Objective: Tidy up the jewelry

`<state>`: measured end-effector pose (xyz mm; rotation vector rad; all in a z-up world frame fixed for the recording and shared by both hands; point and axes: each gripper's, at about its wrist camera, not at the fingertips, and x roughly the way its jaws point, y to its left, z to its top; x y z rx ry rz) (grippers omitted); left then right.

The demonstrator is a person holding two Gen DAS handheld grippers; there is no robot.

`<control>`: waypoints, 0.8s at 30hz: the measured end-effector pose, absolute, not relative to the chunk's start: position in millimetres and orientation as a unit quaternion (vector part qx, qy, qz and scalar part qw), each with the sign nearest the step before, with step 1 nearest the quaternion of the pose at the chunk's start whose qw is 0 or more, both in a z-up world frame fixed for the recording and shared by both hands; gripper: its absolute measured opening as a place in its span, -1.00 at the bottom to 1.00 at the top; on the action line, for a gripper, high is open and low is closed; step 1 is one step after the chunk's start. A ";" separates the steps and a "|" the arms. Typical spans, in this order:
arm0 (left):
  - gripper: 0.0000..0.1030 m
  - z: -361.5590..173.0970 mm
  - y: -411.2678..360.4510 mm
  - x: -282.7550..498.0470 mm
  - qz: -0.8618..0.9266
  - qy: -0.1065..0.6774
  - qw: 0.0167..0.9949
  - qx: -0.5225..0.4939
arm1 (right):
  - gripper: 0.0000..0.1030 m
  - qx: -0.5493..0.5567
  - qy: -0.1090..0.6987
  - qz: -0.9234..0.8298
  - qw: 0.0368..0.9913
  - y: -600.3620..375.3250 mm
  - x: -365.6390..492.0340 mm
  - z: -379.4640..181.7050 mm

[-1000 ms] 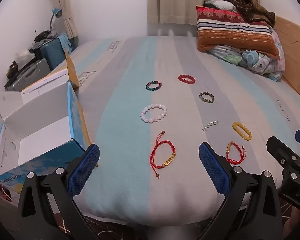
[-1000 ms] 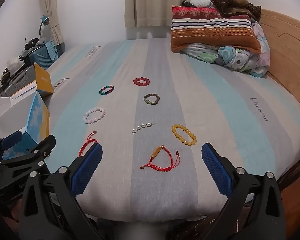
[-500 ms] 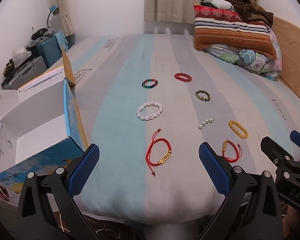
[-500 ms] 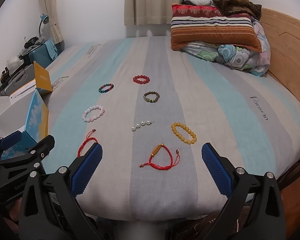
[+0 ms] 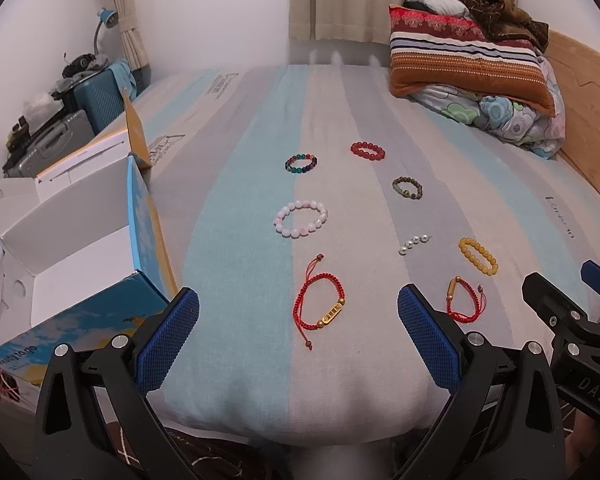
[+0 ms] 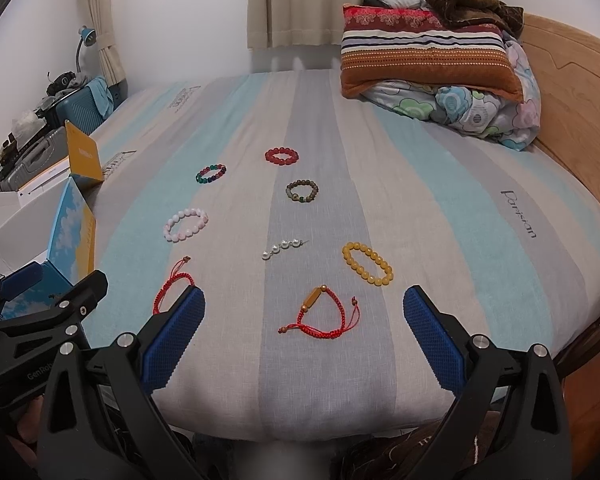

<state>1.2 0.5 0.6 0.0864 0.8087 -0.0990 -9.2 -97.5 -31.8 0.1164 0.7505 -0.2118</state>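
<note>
Several bracelets lie on the striped bed. A red cord bracelet with a gold bar (image 5: 320, 307) lies between the fingers of my open, empty left gripper (image 5: 298, 326). A second red cord bracelet (image 6: 320, 314) lies between the fingers of my open, empty right gripper (image 6: 304, 326). Farther off lie a pink bead bracelet (image 5: 301, 219), a yellow bead bracelet (image 6: 367, 263), a short pearl string (image 6: 283, 247), a brown bead bracelet (image 6: 302, 191), a multicolour one (image 6: 211, 173) and a red bead one (image 6: 281, 156). An open blue and white box (image 5: 72, 256) stands at the bed's left edge.
A striped pillow on a floral quilt (image 6: 432, 60) lies at the far right by the wooden bed frame (image 6: 580, 128). Suitcases and a lamp (image 5: 72, 100) stand by the left wall. The near bed edge is just under both grippers.
Both grippers have drawn back a little and risen slightly, so the bracelets sit a bit higher in view. Nothing was picked up or moved.
</note>
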 end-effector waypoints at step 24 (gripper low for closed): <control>0.89 -4.8 0.1 0.0 -0.053 0.406 0.911 0.045 | 0.86 0.055 0.379 -0.102 0.918 -97.5 -6.7 -35.6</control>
